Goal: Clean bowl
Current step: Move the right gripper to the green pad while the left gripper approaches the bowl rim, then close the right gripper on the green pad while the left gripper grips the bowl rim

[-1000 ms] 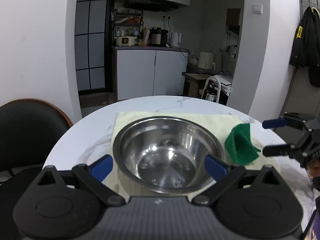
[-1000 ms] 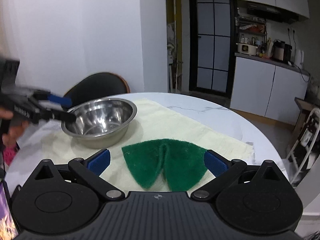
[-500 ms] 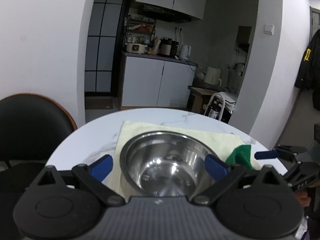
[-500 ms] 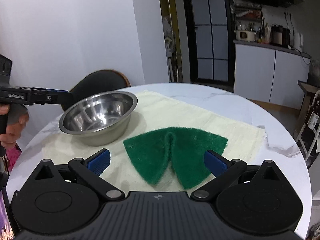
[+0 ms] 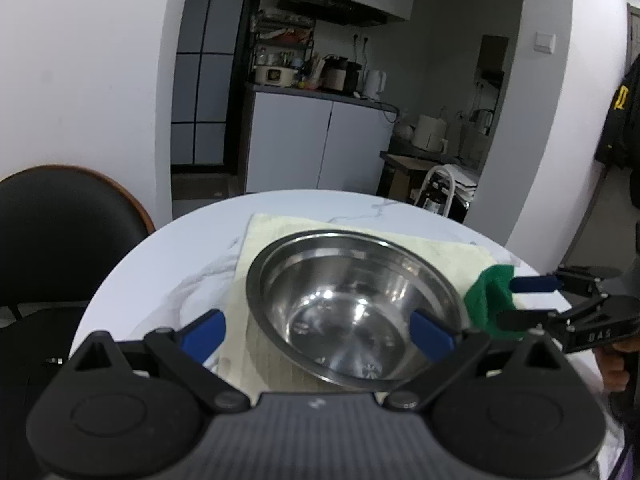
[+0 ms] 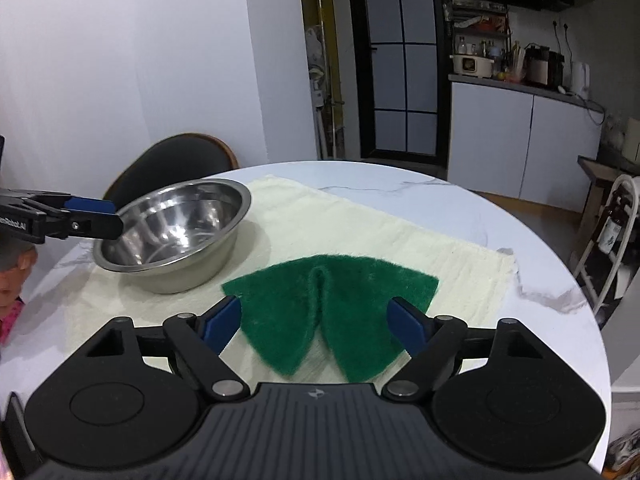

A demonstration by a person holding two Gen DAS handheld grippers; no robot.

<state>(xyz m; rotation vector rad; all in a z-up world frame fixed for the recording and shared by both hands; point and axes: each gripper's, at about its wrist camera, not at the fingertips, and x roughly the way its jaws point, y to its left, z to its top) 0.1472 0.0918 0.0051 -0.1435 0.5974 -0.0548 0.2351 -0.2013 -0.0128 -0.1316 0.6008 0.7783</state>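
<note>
Two grippers, one bowl (image 5: 352,312), one green scrub pad (image 6: 332,312). We have the steel bowl sitting upright on the cream cloth (image 6: 360,220) on the round white table (image 6: 540,320), empty as far as we can see (no visible dirt, but glare hides much of the bottom).

What changed over the last second: the left gripper (image 5: 320,332) has crept closer, so the bowl now fills the space between its blue fingertips. Its jaws stand wide, one pad outside the near-left wall, the other over the right rim; contact not clear, nothing gripped.

Our right gripper (image 6: 316,320) has dropped nearer the pad, and its jaws, fully spread a second ago, are now closing. The pad lies creased down the middle, flat on the cloth, just beside the bowl, with its near edge between the blue fingertips (image 6: 222,318). They are not pressing on it yet.

Reading for the task: we judge this the pick-up of the scrubber while the other hand steadies the bowl. Wiping has not begun. Risk: the closing jaws may pinch the cloth along with the pad.
</note>
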